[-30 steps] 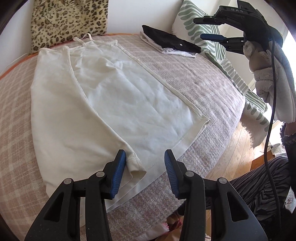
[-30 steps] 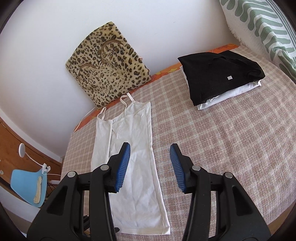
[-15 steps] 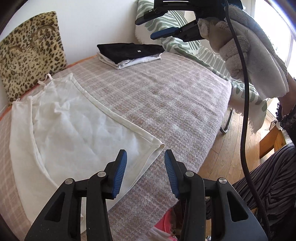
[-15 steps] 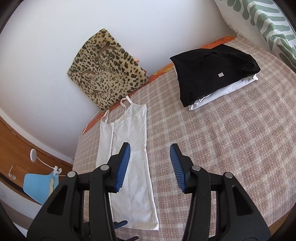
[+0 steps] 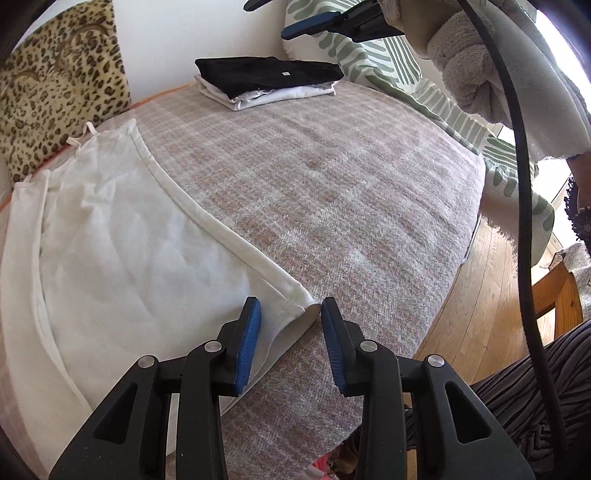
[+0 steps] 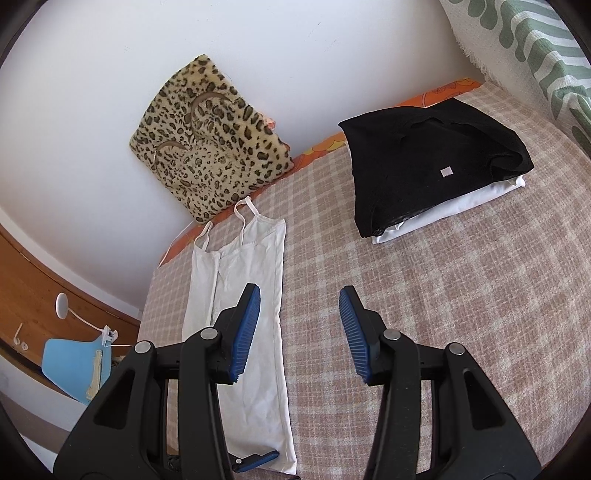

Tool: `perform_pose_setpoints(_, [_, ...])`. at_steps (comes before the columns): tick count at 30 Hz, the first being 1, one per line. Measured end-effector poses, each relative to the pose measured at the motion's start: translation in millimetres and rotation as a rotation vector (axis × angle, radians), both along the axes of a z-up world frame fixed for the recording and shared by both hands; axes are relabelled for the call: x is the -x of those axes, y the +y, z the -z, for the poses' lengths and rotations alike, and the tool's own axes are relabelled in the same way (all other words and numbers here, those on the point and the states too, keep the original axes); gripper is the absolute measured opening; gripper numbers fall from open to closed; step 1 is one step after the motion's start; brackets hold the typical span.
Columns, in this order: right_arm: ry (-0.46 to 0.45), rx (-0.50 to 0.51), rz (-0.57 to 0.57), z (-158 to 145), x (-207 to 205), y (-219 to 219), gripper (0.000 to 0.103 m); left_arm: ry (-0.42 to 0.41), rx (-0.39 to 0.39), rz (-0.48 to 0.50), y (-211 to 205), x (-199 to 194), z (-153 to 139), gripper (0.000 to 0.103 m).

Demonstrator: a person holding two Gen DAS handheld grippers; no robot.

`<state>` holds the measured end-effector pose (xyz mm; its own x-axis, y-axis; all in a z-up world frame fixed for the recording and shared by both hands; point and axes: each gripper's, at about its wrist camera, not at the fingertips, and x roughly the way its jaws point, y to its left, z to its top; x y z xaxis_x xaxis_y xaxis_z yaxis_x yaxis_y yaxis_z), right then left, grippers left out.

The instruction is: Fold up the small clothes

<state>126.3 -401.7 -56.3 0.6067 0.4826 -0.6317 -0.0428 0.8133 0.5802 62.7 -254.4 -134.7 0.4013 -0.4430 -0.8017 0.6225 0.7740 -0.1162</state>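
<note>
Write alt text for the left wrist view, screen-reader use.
Left tongs, jaws closing but not yet pressing, straddle the near hem corner of a white strappy cotton camisole laid flat on a pink checked woven bedspread. Behind lie a folded black-and-white clothes stack and a leopard-print cushion; the right tongs hover top right.

Taking the white camisole (image 6: 240, 317) as the landmark: it lies flat along one side of the checked blanket (image 5: 332, 192), low enough for a gripper to pass over. Beyond its right edge the blanket is a wide bare stretch. Past that stretch, well apart from the camisole, a folded stack of clothes (image 6: 436, 166) stands raised near the wall. Just behind the camisole's straps a leopard-print cushion (image 6: 207, 140) leans against the wall and blocks that end. The green-patterned pillow (image 5: 406, 62) closes the far side beyond the stack. At the camisole's near hem corner the blanket edge drops to wooden floor (image 5: 487, 295).
</note>
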Motion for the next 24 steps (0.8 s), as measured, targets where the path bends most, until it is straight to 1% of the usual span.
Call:
perform_pose_setpoints(2, [0.007,0.024,-0.023,1,-14,11,0.047,0.026,0.061,-0.022,8,-6,2,0.015])
perform_pose_setpoints(5, [0.017,0.058,-0.070,5,-37,32,0.047,0.076,0.147,-0.054,21,-14,4,0.009])
perform_pose_setpoints(8, [0.044,0.069,-0.116,15,-63,54,0.047,0.092,0.189,-0.085,27,-15,3,0.005])
perform_pose_setpoints(13, [0.105,0.096,-0.144,42,-113,82,0.047,0.090,0.250,-0.141,38,-10,-1,0.004])
perform_pose_setpoints(16, [0.138,0.115,-0.158,60,-139,95,0.047,0.096,0.299,-0.195,51,-9,-3,0.004])
perform_pose_setpoints(20, [0.179,0.084,-0.159,81,-167,106,0.047,0.112,0.356,-0.265,68,-12,-5,0.004])
perform_pose_setpoints(24, [0.197,0.099,-0.170,92,-188,120,0.047,0.104,0.390,-0.289,76,-10,-7,0.004])
